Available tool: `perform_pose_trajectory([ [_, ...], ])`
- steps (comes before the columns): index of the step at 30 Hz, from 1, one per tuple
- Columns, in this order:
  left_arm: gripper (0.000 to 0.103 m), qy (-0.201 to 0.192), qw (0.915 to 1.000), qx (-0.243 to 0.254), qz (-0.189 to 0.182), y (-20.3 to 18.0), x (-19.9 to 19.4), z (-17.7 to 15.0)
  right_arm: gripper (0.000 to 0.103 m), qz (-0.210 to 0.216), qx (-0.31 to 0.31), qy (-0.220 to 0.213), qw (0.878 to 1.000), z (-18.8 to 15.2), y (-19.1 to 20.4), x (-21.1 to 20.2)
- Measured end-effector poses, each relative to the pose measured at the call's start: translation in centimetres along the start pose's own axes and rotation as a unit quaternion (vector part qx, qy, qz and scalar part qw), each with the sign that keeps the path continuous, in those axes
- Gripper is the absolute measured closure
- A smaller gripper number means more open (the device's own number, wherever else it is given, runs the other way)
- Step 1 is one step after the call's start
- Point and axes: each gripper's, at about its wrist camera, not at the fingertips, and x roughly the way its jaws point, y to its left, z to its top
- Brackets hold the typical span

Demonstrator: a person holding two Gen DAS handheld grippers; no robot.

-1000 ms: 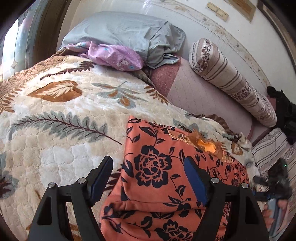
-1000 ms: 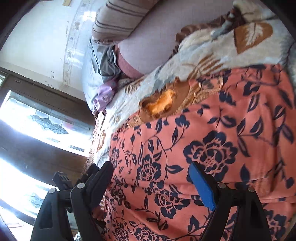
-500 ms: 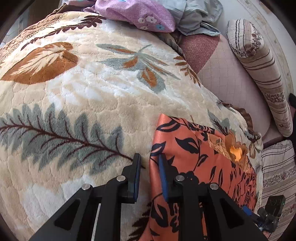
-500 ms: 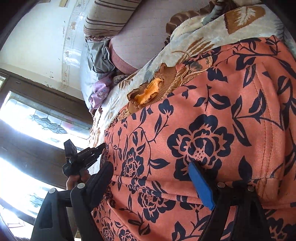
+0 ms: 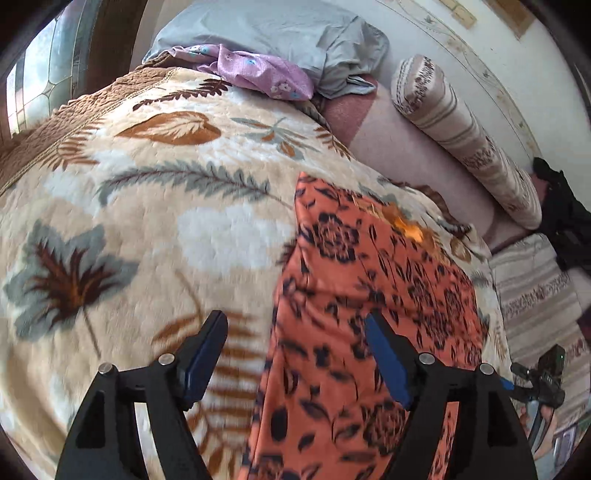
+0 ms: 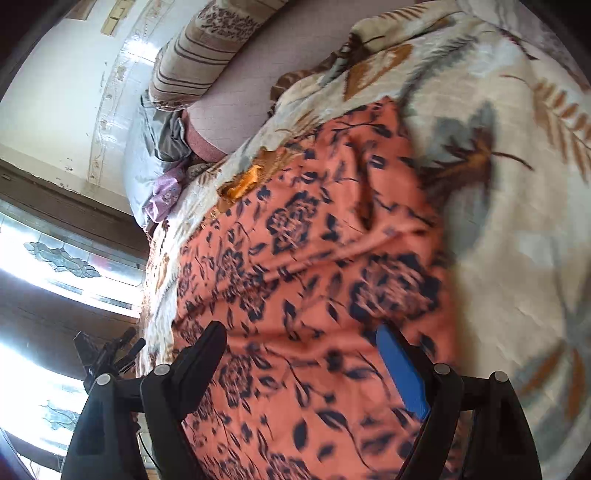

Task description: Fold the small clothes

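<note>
An orange cloth with dark blue flowers (image 5: 369,266) lies spread on the leaf-patterned blanket (image 5: 147,221). My left gripper (image 5: 295,325) hovers over the cloth's left edge. Its jaws are opening, and nothing is pressed between the blue pads. My right gripper (image 6: 301,332) hangs open above the same orange cloth (image 6: 314,258), near its right side, and holds nothing. At the edge of each view I can see the other gripper: the right one (image 5: 543,376) with a hand, and the left one (image 6: 107,354). Both views are blurred by motion.
A striped bolster (image 5: 461,136) lies along the wall at the back. A grey pillow (image 5: 277,33) and a purple flowered cloth (image 5: 258,70) sit at the head of the bed. A black object (image 5: 565,214) is at the far right. A bright window (image 6: 55,258) is on the left.
Half a second ago my left gripper was nearly shut at the cloth's far left corner; it now stands wide and has drawn back. My right gripper stayed open and slid toward the cloth's right edge.
</note>
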Motion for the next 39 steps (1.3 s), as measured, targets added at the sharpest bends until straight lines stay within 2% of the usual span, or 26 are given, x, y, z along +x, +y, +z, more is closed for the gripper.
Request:
perform_pose_trajectory([
  [2,0.026,0.011,0.9999,-0.002,-0.005,0.3,-1.3,-2.9,0.017,-0.011,0.022,0.021,0.999,-1.9,-2.9,-2.3],
  [4,0.025,0.029,0.9994,-0.014,-0.016,0.8,-2.4,-5.6,0.017,0.008,0.047,0.050,0.998,-4.1,-5.4,-3.8],
  [6,0.025,0.047,0.9982,-0.032,-0.021,1.4,-2.8,-8.0,0.017,0.024,0.052,0.078,0.995,-6.4,-6.8,-4.4],
  [8,0.025,0.066,0.9971,-0.030,-0.022,1.5,-2.7,-9.9,0.017,0.020,0.050,0.090,0.995,-8.5,-7.7,-4.5],
  [10,0.025,0.077,0.9966,-0.029,-0.008,1.3,-2.6,-11.3,0.017,0.031,0.057,0.103,0.993,-10.2,-8.2,-4.0],
  [12,0.025,0.083,0.9961,-0.026,-0.014,0.9,-2.6,-12.1,0.018,0.036,0.045,0.107,0.993,-11.5,-7.8,-3.4],
  [16,0.025,0.096,0.9952,-0.021,0.002,0.7,-2.3,-13.2,0.019,0.021,0.025,0.106,0.994,-12.9,-6.9,-2.5],
  [17,0.026,0.103,0.9944,-0.020,0.012,0.7,-2.1,-13.4,0.024,0.016,0.025,0.104,0.994,-12.8,-6.7,-2.5],
  [18,0.026,0.110,0.9935,-0.019,0.023,0.8,-1.9,-13.7,0.042,0.013,0.024,0.103,0.994,-12.8,-6.7,-2.5],
  [19,0.027,0.118,0.9924,-0.017,0.029,0.9,-1.7,-14.0,0.054,0.011,0.025,0.105,0.994,-12.9,-6.8,-2.5],
  [20,0.035,0.123,0.9918,-0.012,0.033,0.8,-1.7,-14.3,0.072,0.003,0.026,0.107,0.994,-13.0,-6.9,-2.4],
  [22,0.046,0.128,0.9904,-0.004,0.050,0.7,-1.7,-14.7,0.072,-0.003,0.023,0.106,0.994,-13.4,-6.7,-2.5],
  [25,0.046,0.128,0.9904,-0.001,0.051,0.8,-1.9,-15.0,0.071,0.005,-0.009,0.108,0.994,-13.8,-5.5,-2.5],
  [28,0.046,0.133,0.9895,0.003,0.056,0.7,-1.7,-14.9,0.069,-0.007,-0.008,0.113,0.993,-13.8,-5.7,-1.9],
  [29,0.054,0.134,0.9892,0.005,0.058,0.7,-1.7,-14.9,0.069,-0.006,-0.005,0.113,0.994,-13.7,-5.8,-1.8],
  [30,0.067,0.133,0.9890,0.007,0.065,0.7,-1.6,-14.8,0.069,-0.006,-0.004,0.113,0.994,-13.7,-5.9,-1.8],
  [31,0.092,0.135,0.9884,0.011,0.069,0.7,-1.6,-14.7,0.069,-0.008,-0.007,0.114,0.993,-13.7,-5.8,-1.8],
  [32,0.093,0.135,0.9890,0.008,0.060,0.9,-1.6,-14.6,0.074,-0.013,-0.009,0.116,0.993,-13.7,-5.7,-1.8],
  [34,0.095,0.126,0.9908,0.005,0.050,0.8,-2.1,-14.1,0.092,-0.015,-0.008,0.114,0.993,-13.7,-5.5,-2.1],
  [37,0.095,0.089,0.9956,0.017,0.023,-0.2,-4.6,-12.9,0.093,0.042,0.005,0.078,0.996,-12.7,-4.7,-4.5],
  [39,0.095,0.066,0.9975,0.023,0.008,-0.8,-5.8,-12.1,0.093,0.062,0.007,0.045,0.997,-11.7,-4.1,-6.5],
])
